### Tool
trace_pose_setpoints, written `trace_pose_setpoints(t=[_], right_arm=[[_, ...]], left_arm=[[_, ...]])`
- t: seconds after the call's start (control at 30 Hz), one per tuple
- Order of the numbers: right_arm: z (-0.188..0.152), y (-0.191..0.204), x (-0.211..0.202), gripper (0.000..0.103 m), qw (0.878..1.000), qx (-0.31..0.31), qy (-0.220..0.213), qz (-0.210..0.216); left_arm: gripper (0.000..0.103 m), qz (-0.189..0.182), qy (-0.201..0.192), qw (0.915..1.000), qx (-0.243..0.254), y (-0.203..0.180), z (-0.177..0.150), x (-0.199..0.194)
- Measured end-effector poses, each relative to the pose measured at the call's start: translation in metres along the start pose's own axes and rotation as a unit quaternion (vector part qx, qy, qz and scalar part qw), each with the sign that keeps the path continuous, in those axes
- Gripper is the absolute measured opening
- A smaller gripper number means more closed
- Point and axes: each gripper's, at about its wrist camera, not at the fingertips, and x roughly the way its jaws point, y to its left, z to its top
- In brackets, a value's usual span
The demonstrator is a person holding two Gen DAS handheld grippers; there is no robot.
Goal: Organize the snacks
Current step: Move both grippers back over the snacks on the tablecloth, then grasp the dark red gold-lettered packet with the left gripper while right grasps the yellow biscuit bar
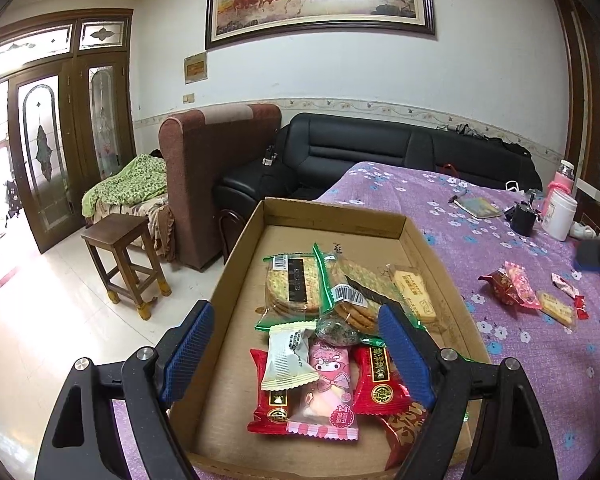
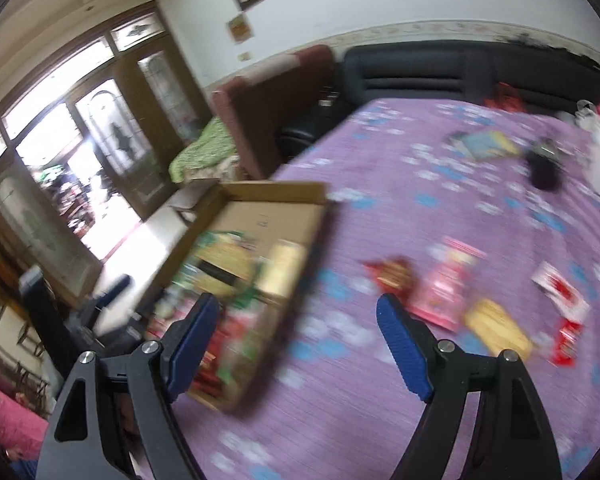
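Box (image 1: pixel 236 280): shallow open cardboard tray at the left edge of the tabletop (image 1: pixel 500 360), long axis running from 6 toward 12 o'clock in the left wrist view.
Snacks in box: two round-cracker packs (image 1: pixel 290 288) with green edges lie toward 12 o'clock, barcodes showing; a yellow biscuit bar (image 1: pixel 414 290) lies at 1 o'clock beside them.
Near end of box: a white pack (image 1: pixel 286 354) points lengthwise toward 12, overlapping a pink pack (image 1: pixel 328 388) with a cartoon rabbit face; red packs (image 1: pixel 376 380) carry gold Chinese characters, too small to read.
Loose snacks: on the purple flowered cloth at 3 o'clock of the box, well apart from it, a red pack (image 1: pixel 500 282), a pink pack, a yellow biscuit (image 1: pixel 556 308) and small red-and-white sweets (image 1: pixel 566 284).
Left gripper (image 1: pixel 296 320): jaws spread wide above the near snacks, gripping nothing.
Right gripper (image 2: pixel 298 320): jaws spread wide over the cloth by the box's right wall, empty; this view is blurred.
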Motion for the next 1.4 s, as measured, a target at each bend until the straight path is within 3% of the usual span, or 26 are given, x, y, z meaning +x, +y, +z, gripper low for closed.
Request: trace_pose_setpoints(t=[0.23,0.3,0.37,0.57,0.73,0.9,0.93,1.0,1.07,1.13,1.23,1.27,1.3,1.4], right_arm=[[-0.031,-0.107,-0.023,0.081,0.994,0.082,-0.027,-0.065],[-0.03,-0.131,-0.021,0.08,0.991,0.118,-0.021,-0.064],[-0.029,-0.146,-0.023,0.073,0.989,0.14,-0.03,-0.047],[-0.031,-0.151,-0.027,0.071,0.986,0.153,-0.038,-0.057],[-0.03,-0.152,-0.031,0.071,0.985,0.16,-0.043,-0.054],[-0.031,-0.16,-0.036,0.071,0.982,0.176,-0.051,-0.048],[-0.031,-0.161,-0.037,0.071,0.981,0.178,-0.053,-0.048],[-0.03,-0.162,-0.04,0.071,0.98,0.182,-0.059,-0.05],[-0.029,-0.164,-0.042,0.071,0.98,0.182,-0.062,-0.049],[-0.029,-0.166,-0.045,0.071,0.979,0.186,-0.068,-0.053],[-0.028,-0.168,-0.045,0.071,0.978,0.191,-0.067,-0.046],[-0.028,-0.168,-0.045,0.071,0.978,0.192,-0.068,-0.048],[-0.028,-0.168,-0.044,0.071,0.978,0.191,-0.068,-0.048],[-0.028,-0.167,-0.044,0.071,0.978,0.19,-0.068,-0.049]], left_arm=[[0.087,0.011,0.003,0.9999,0.009,-0.005,0.0,0.002],[0.087,0.013,0.002,0.9998,0.011,-0.006,0.001,0.002],[0.087,0.029,-0.006,0.9994,0.015,-0.009,0.001,-0.003],[0.087,-0.021,0.017,0.9996,0.011,-0.047,0.028,-0.031],[0.087,-0.089,0.12,0.988,0.04,-0.123,0.048,-0.002],[0.087,-0.109,0.226,0.9678,0.015,-0.176,0.054,0.066],[0.086,-0.111,0.245,0.9633,0.007,-0.182,0.054,0.08],[0.068,-0.096,0.27,0.958,-0.015,-0.19,0.048,0.101],[0.066,-0.102,0.296,0.9492,-0.032,-0.197,0.045,0.121],[0.066,-0.09,0.307,0.9466,-0.041,-0.203,0.041,0.138],[0.066,-0.108,0.297,0.9469,-0.061,-0.206,0.04,0.148],[0.056,-0.112,0.293,0.9475,-0.06,-0.209,0.039,0.149],[0.033,-0.104,0.29,0.9499,-0.054,-0.211,0.039,0.151],[0.029,-0.085,0.27,0.9584,-0.035,-0.217,0.035,0.147]])
